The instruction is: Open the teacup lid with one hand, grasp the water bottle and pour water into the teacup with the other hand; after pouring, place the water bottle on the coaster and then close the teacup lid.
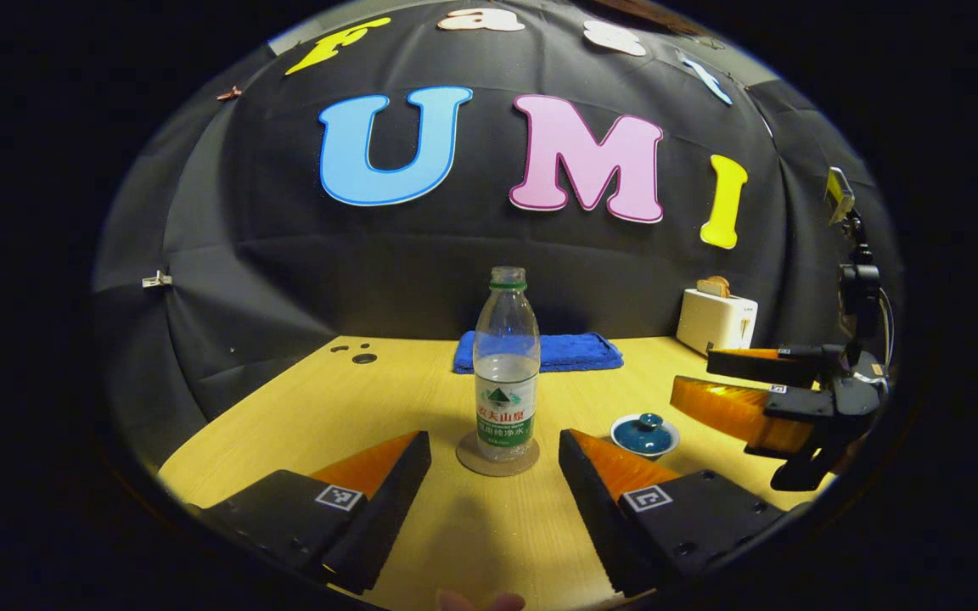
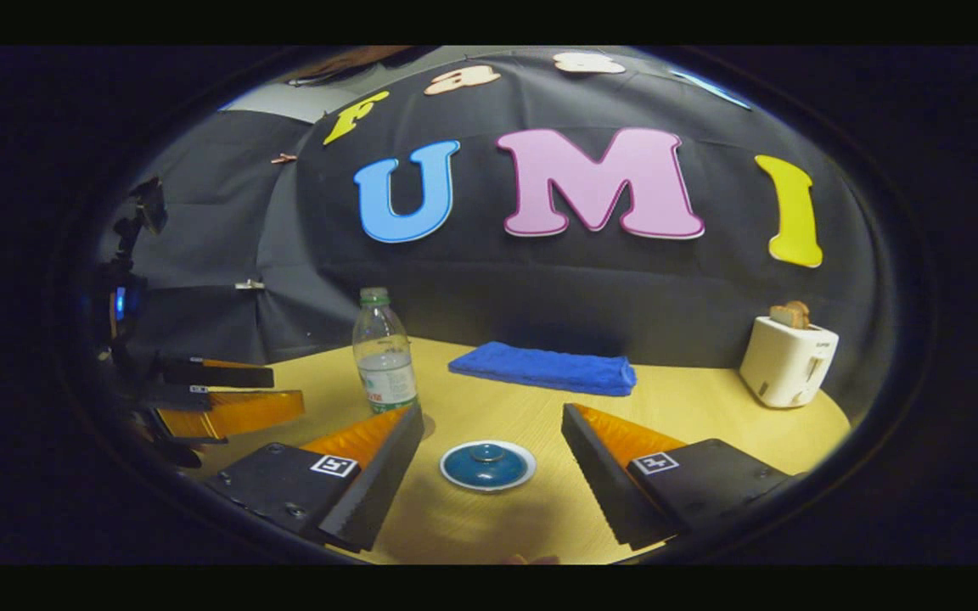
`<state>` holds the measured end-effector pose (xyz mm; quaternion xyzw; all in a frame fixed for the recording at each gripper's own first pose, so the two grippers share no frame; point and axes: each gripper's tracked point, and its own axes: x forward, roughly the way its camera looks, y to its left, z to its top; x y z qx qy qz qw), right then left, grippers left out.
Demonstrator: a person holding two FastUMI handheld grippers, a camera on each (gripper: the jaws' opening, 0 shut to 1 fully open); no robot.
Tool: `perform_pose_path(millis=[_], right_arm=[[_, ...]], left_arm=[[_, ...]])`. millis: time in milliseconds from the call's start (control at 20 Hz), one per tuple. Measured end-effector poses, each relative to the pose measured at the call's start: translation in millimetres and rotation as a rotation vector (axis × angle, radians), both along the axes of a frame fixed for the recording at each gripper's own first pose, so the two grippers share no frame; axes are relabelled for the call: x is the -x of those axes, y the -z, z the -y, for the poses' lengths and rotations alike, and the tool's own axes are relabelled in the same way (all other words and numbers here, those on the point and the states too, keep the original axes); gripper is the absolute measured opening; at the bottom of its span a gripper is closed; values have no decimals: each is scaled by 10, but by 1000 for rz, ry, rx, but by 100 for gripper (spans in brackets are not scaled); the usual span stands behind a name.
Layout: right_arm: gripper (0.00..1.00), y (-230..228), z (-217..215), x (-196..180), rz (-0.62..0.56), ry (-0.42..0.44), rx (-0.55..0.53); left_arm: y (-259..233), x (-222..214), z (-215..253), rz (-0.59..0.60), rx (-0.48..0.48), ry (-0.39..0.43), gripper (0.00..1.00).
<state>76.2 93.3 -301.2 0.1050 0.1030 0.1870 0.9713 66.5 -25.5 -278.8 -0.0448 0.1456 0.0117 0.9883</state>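
On the worktop (image 1: 302,399) the water bottle (image 1: 506,373) stands upright on its coaster (image 1: 497,462), ahead of the left gripper (image 1: 495,475), whose fingers are spread wide and empty. Near it to the right sits the teacup (image 2: 487,466), lid on, before the right gripper (image 2: 491,475), fingers likewise wide and empty.

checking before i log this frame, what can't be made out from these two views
- Teacup, right gripper view: the lid covers it, so its contents are hidden.
- Water bottle, right gripper view: its base sits behind the right gripper's finger; the coaster is seen in the left gripper view.
- Bottle cap, left gripper view: too small to tell whether it is on.
- Toaster, left gripper view: details too small.
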Motion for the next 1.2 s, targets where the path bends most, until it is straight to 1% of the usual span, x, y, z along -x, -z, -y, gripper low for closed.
perform_pose_path(millis=[150, 200, 250, 300, 350, 550, 750, 800, 850, 950, 1000, 1200], right_arm=[[100, -431, 142, 126, 13, 46, 4], [100, -596, 186, 168, 18, 60, 12], [100, -766, 238, 206, 26, 76, 20], [100, -955, 298, 235, 38, 98, 28], [100, -1132, 364, 265, 47, 120, 37], [100, -1690, 524, 406, 64, 179, 24], [100, -2027, 577, 556, 62, 198, 17], [100, -2106, 589, 582, 65, 199, 20], [100, -2193, 600, 610, 68, 201, 25], [100, -2328, 657, 658, 74, 218, 31], [100, -2371, 687, 670, 74, 229, 23], [100, -2430, 848, 740, 40, 289, -12]], left_arm=[[-265, 90, -43, 10, -16, -6, 95], [-396, 124, -55, 17, -28, -6, 98], [-541, 152, -66, 30, -36, -5, 95], [-688, 187, -63, 45, -36, -1, 95], [-851, 309, -66, 56, -28, -1, 95], [-1355, 436, -83, 72, 18, -3, 95], [-1767, 511, -296, 105, 1, -33, 95], [-1858, 530, -333, 113, 7, -35, 98], [-1934, 546, -372, 116, 14, -38, 95], [-2036, 562, -481, 114, 10, -57, 95], [-2105, 559, -540, 121, 4, -66, 95], [-2309, 542, -586, 139, -4, -56, 95]])
